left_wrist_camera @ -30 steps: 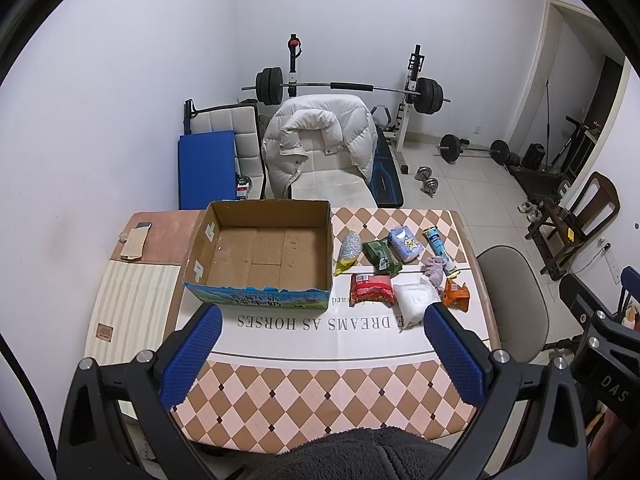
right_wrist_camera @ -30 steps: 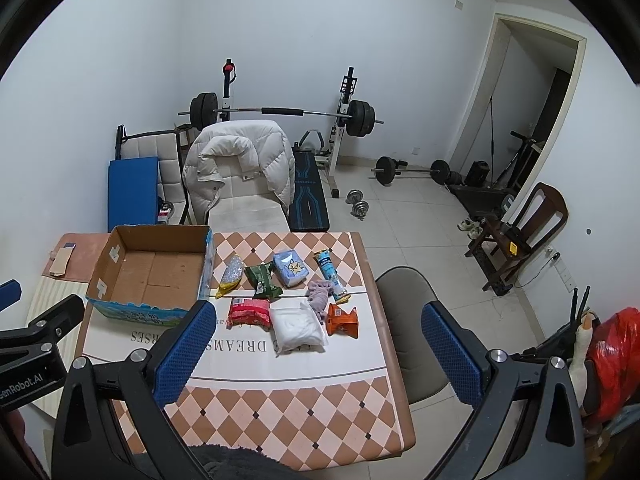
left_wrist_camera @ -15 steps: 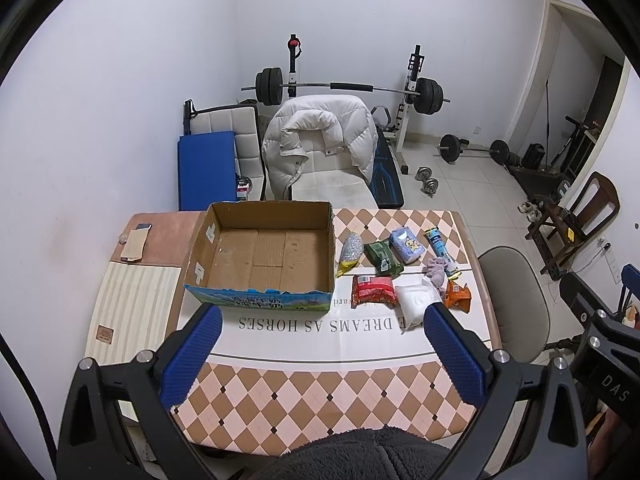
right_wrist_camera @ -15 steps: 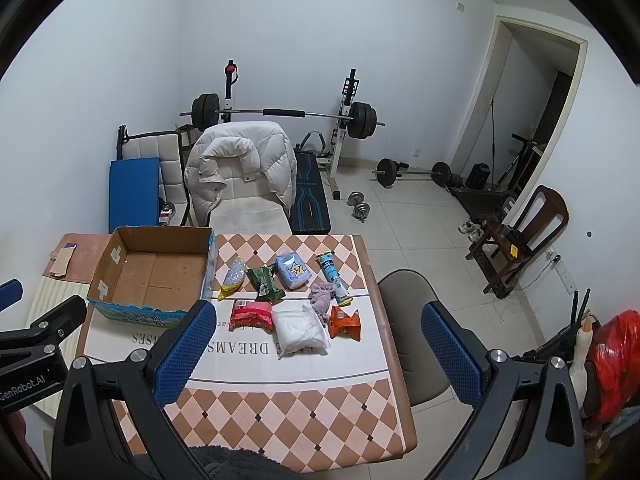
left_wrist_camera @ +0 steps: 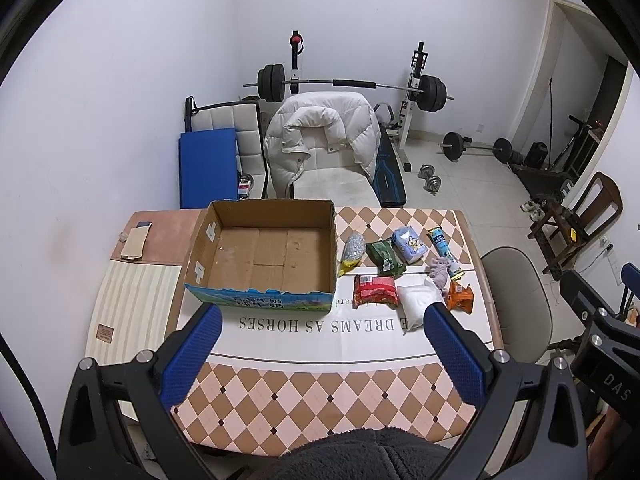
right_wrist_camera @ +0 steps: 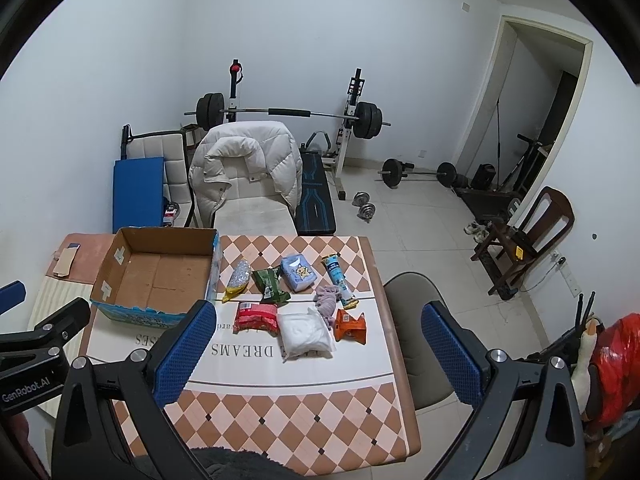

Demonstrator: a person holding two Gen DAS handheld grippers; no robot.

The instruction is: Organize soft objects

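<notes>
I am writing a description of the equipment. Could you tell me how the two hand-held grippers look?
Both look alike: the left gripper and right gripper have black angular frames with silver screws, and each finger carries a long blue pad with a fine grid texture. White lettering marks the bodies: "GenRobot.AI" on the left one, "DAS" on the right one. No cables are visible.

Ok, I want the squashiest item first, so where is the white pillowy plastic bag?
In the right wrist view the white pillowy plastic bag lies on the table's near row, between the red snack packet and the orange packet.
</notes>
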